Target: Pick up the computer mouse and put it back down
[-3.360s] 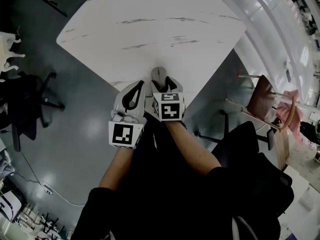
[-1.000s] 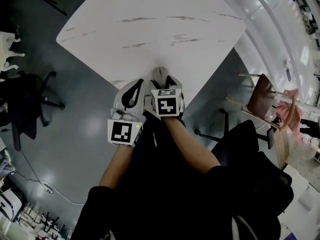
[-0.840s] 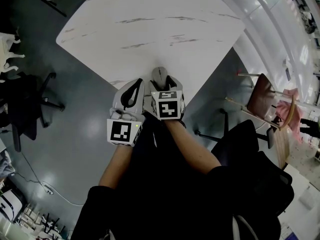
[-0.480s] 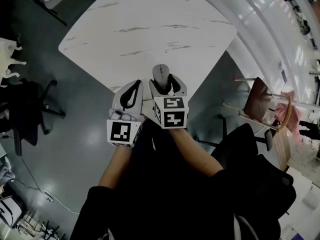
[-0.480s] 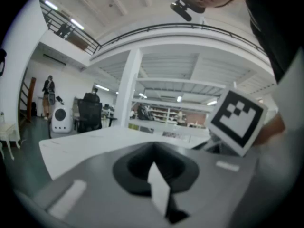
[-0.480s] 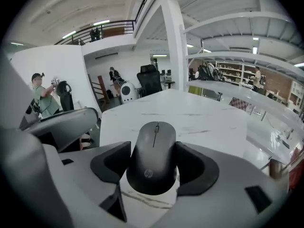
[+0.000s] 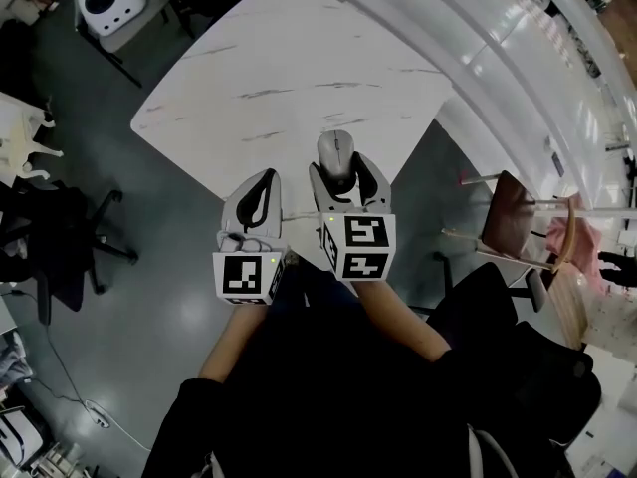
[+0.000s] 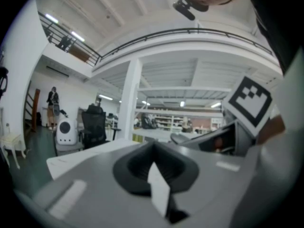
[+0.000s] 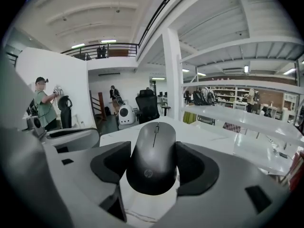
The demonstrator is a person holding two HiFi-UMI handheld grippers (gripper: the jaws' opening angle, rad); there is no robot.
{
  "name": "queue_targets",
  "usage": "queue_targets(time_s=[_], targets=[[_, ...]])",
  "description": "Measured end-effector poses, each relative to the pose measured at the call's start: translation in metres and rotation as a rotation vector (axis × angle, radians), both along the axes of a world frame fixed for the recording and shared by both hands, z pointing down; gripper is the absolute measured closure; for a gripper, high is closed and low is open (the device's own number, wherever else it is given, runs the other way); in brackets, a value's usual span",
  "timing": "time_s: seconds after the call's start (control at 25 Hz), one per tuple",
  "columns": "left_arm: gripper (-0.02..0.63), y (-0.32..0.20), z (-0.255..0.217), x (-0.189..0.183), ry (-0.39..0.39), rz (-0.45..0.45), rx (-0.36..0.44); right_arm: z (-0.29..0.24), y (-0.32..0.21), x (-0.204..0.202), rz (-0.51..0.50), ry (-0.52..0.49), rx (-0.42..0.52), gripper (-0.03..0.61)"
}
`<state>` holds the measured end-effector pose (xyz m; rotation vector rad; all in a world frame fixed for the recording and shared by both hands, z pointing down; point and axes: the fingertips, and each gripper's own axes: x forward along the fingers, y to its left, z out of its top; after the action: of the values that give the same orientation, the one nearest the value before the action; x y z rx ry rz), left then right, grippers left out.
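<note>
The person's two forearms reach forward from dark sleeves, side by side, each hand hidden under a marker cube. The left tongs (image 7: 265,181) sit a little nearer the body, level, their tip at the near edge of the surface (image 7: 299,58). In the left gripper view the dark pads meet with nothing between them, so these tongs are closed and empty. The right tongs (image 7: 341,172) reach slightly farther out, just beside the left pair and apart from it.

The right gripper view shows the two pads pressed against either flank of the black computer mouse (image 9: 153,148). The mouse lies flat near the surface's closest corner. Its long axis runs along the jaws, straight away from the person, with the logo end near and the scroll wheel at the far end. Whether its underside touches the white marbled top cannot be told.

Beyond the surface's left edge a black office chair (image 7: 55,257) stands on the grey floor (image 7: 169,297). A brown wooden chair (image 7: 518,202) stands to the right.
</note>
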<state>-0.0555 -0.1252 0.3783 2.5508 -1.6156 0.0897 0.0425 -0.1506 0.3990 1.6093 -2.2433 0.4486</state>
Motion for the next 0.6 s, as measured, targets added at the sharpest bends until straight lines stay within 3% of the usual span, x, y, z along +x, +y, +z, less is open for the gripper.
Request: queue_targets(time_s=[0.24,0.6], targets=[[0.607,0.003,-0.037,0.001,-0.008,-0.012,0.048,-0.045,0.001,0.014,0.028,0.004,0.147,0.321],[0.606,0.002,-0.042,0.007,0.003,-0.004,0.058,-0.045,0.001,0.018,0.022,0.001,0.139,0.321]])
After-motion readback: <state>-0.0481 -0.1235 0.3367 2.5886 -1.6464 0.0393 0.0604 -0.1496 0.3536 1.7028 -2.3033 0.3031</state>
